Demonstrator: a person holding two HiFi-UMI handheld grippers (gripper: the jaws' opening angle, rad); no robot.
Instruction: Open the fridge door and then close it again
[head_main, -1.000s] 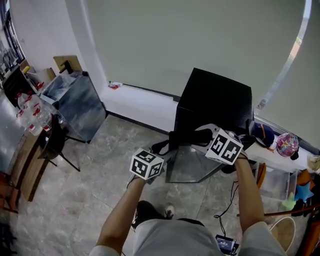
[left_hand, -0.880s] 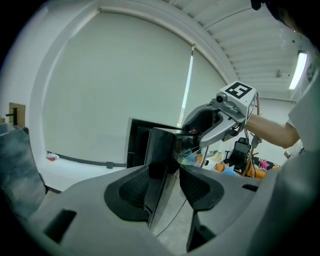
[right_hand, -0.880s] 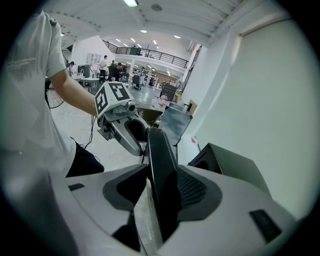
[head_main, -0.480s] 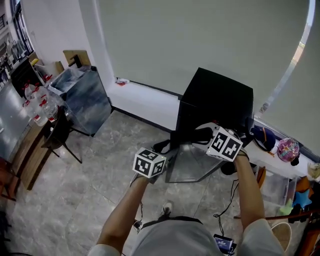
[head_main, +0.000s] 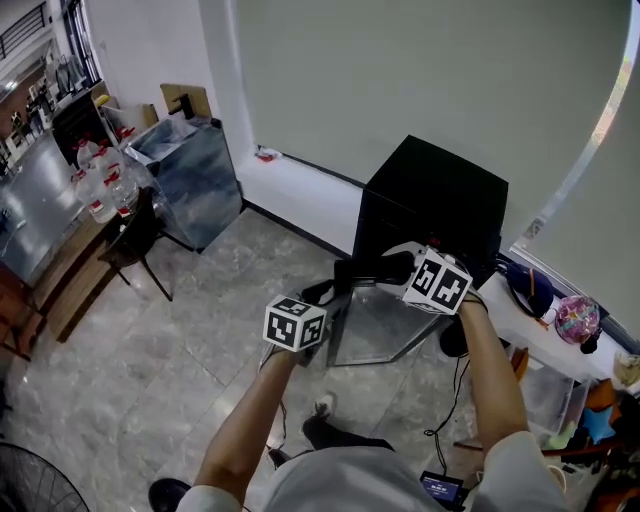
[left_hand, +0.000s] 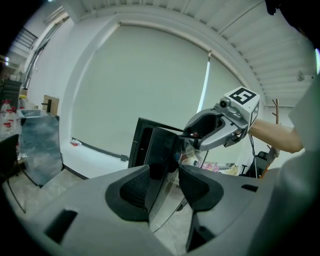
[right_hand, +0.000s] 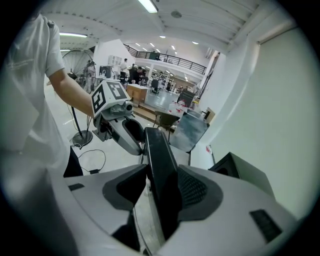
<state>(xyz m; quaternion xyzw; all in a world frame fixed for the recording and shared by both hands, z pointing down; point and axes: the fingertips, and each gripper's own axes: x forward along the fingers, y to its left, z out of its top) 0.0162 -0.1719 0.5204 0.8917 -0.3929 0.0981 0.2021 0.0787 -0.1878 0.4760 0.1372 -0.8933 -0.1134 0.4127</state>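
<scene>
Your left gripper (left_hand: 164, 181) and right gripper (right_hand: 161, 186) both clamp the single open glass door (head_main: 375, 325) of one boxy black fridge (head_main: 435, 195).

no text, brand or number legible anywhere. cubes on left claw (left_hand: 164, 182) and right claw (right_hand: 162, 189) carry black-and-white square marker patterns only, no letters. bottles (head_main: 100, 188) far left: labels too small to read.
</scene>
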